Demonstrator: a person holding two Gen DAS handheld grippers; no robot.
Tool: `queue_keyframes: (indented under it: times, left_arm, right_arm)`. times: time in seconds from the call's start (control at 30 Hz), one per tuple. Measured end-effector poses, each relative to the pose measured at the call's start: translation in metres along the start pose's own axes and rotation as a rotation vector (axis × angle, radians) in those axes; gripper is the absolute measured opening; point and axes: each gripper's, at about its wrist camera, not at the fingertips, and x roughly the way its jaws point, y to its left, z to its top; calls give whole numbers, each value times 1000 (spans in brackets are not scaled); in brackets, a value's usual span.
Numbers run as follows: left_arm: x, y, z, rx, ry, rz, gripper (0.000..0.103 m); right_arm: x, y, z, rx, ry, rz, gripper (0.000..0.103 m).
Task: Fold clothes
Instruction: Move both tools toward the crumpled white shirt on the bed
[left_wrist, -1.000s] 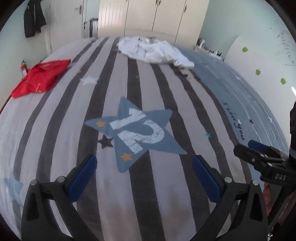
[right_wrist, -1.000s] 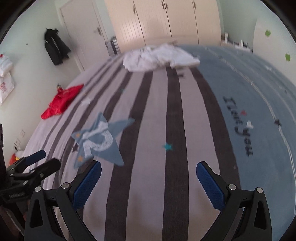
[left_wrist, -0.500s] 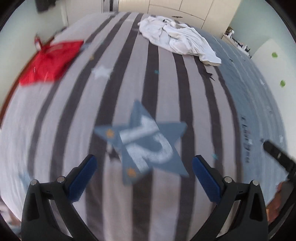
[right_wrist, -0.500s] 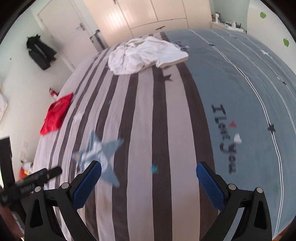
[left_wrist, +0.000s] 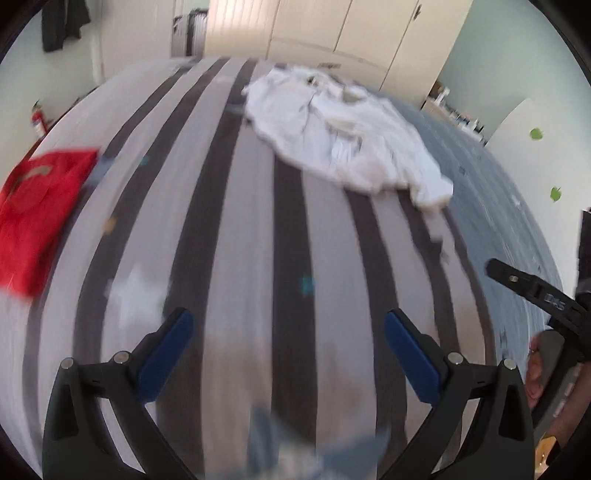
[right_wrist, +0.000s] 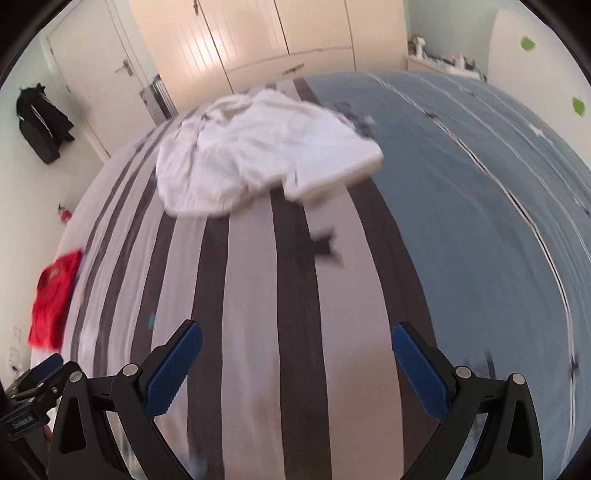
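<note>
Far left of the left gripper (left_wrist: 284, 354) lay a flat red garment (left_wrist: 35, 218). Both tools, the right gripper (right_wrist: 297, 363) too, hovered with jaws apart and empty above the striped bedspread (left_wrist: 236, 258). Ahead, well apart, sat the crumpled white shirt (right_wrist: 258, 151) (soft, rumpled cotton by its look). Judged step: approach; next, reach a hem.

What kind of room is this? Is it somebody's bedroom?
Most likely a bedroom. A big bed with a striped and blue cover fills the view, tall wardrobe doors stand behind it, and a dark jacket hangs on the wall.
</note>
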Motion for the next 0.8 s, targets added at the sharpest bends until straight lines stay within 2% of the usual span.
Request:
queue_keyframes:
  times: [0.1, 0.23, 0.43, 0.47, 0.6, 0.63, 0.67, 0.7, 0.77, 0.8]
  left_arm:
    - [29, 1, 32, -19, -13, 8, 102]
    - [48, 2, 53, -49, -21, 4, 102]
    - [61, 4, 63, -64, -36, -7, 102]
    - [63, 4, 64, -66, -32, -13, 102]
    - [71, 4, 65, -41, -24, -11, 102]
    - [72, 5, 64, -37, -22, -9, 102]
    - [73, 6, 64, -37, -19, -8, 102]
    - [74, 8, 64, -39, -17, -9, 102]
    - [73, 11, 63, -44, -16, -12, 102]
    - [72, 12, 62, -43, -17, -14, 102]
  right_arm:
    - [37, 0, 38, -8, -19, -9, 101]
    - [81, 1, 88, 15, -23, -3, 101]
    - [132, 27, 151, -55, -5, -10, 89]
    - [139, 29, 157, -63, 3, -17, 81]
    - [174, 28, 173, -78, 69, -32, 70]
    - [183, 25, 175, -73, 92, -28, 64]
    - [189, 23, 176, -67, 109, -23, 53]
    - [192, 21, 176, -63, 120, -16, 47]
    - [195, 21, 176, -63, 132, -7, 20]
    - [191, 23, 175, -75, 122, -8, 12]
